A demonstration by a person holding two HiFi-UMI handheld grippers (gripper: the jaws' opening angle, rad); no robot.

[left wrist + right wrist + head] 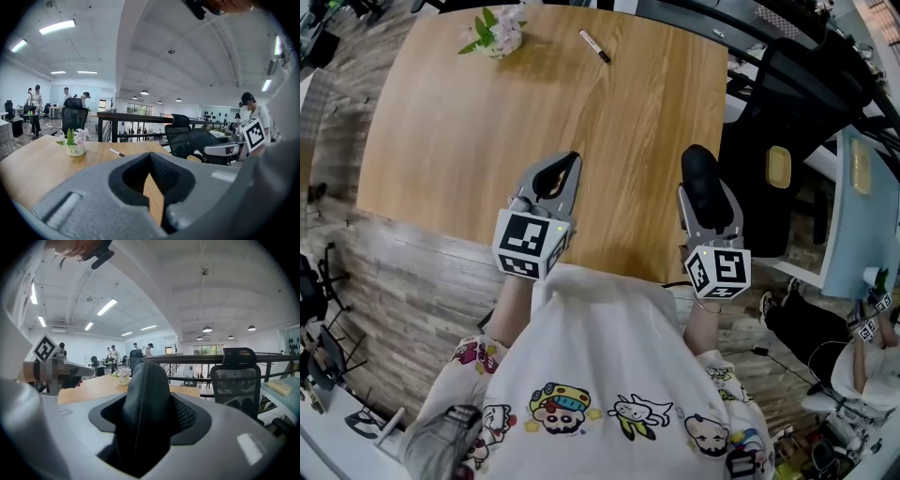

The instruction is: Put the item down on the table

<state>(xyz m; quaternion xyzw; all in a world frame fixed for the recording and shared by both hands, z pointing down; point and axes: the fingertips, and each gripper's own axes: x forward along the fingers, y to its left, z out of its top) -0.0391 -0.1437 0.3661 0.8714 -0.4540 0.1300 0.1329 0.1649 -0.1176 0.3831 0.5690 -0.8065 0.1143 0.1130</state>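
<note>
Wooden table [487, 122], open office beyond. At 3 o'clock my right gripper [709, 195] clamps a black zippered pouch [698, 164] over the near edge. The left gripper [570, 161] has its jaws together, empty. Step, as I judge it: carrying. Next: lower, release.

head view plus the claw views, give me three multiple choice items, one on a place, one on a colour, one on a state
1. Where on the table is the flower pot?
A. near edge
B. far left corner
C. centre

2. What colour is the pouch?
A. black
B. red
C. white

3. The right claw is:
A. open and empty
B. shut on the pouch
C. out of view

Answers: B, the head view shows it at the far left corner; A, it is black with a zip line; B, the jaws press both its sides.
</note>
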